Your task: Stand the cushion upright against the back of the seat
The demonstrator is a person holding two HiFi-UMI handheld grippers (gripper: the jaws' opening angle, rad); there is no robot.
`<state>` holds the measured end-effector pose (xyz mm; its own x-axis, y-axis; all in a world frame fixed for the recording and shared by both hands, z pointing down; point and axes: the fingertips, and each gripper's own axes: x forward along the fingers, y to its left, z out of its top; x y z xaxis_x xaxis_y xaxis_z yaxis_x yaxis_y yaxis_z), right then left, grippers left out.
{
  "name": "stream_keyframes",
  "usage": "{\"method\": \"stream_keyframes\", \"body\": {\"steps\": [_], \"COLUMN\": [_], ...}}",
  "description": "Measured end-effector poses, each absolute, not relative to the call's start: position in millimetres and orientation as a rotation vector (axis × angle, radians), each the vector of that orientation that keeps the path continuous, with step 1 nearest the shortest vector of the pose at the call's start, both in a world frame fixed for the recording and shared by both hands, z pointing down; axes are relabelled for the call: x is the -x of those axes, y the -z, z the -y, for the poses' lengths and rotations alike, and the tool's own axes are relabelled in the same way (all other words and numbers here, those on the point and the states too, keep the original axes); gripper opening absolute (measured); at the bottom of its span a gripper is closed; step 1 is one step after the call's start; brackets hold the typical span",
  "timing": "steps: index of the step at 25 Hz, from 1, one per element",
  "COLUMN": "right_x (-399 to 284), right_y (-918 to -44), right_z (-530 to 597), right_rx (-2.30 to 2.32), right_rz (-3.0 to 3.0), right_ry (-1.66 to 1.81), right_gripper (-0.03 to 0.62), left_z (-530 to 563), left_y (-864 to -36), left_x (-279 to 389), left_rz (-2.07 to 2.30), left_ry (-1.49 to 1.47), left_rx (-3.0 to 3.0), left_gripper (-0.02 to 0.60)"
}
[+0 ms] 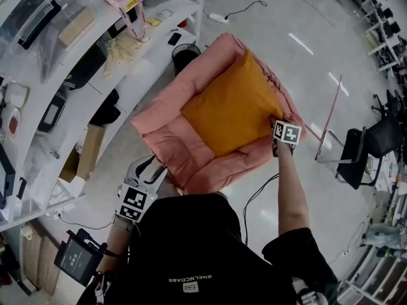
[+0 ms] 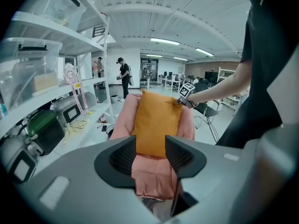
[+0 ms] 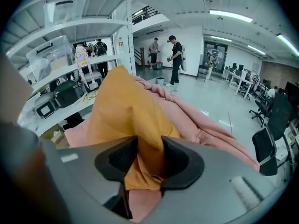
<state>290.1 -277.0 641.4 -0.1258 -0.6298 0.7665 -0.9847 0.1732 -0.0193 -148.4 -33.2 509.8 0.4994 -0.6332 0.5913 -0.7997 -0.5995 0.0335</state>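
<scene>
Fingers of my right gripper clench the cushion to raise it against the seat, whose front edge my left gripper grasps, probably for steadiness.

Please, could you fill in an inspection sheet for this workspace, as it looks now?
Surface: pale glossy floor.
Job's things: orange cushion lies on the pink seat, seemingly not yet upright.
Clutter: shelves crowded with boxes and appliances; black bin.
Grippers: left gripper clamps the seat's front edge; right gripper pinches the cushion's corner.
Cables: power strip with cable; another cable beside the seat.
Surroundings: office chairs; people standing far off.
</scene>
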Motion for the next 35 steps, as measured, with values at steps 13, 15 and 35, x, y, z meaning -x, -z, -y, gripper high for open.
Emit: {"method": "stream_keyframes", "body": {"steps": [13,15,35], "right_x": [-275,-270,-219], "right_y": [-624,-617,-491], "right_z": [263,259,114], "right_rx": [-1.464,-1.471,-2.090], "right_rz": [1.879,1.875,1.838], "right_ry": [-0.493,-0.483,-0.503], "right_gripper": [0.269,0.311,0.006], "left_z": [51,64,146], "left_y": [-522,-521,-534], "left_x": [162,161,52], "left_rz": [1.102,1.048,0.072], "left_ry": [-0.680,-0.668,-0.617], "left_rx": [-2.415,-2.434,-2.717], "left_gripper": [0.198,0.198,0.049]}}
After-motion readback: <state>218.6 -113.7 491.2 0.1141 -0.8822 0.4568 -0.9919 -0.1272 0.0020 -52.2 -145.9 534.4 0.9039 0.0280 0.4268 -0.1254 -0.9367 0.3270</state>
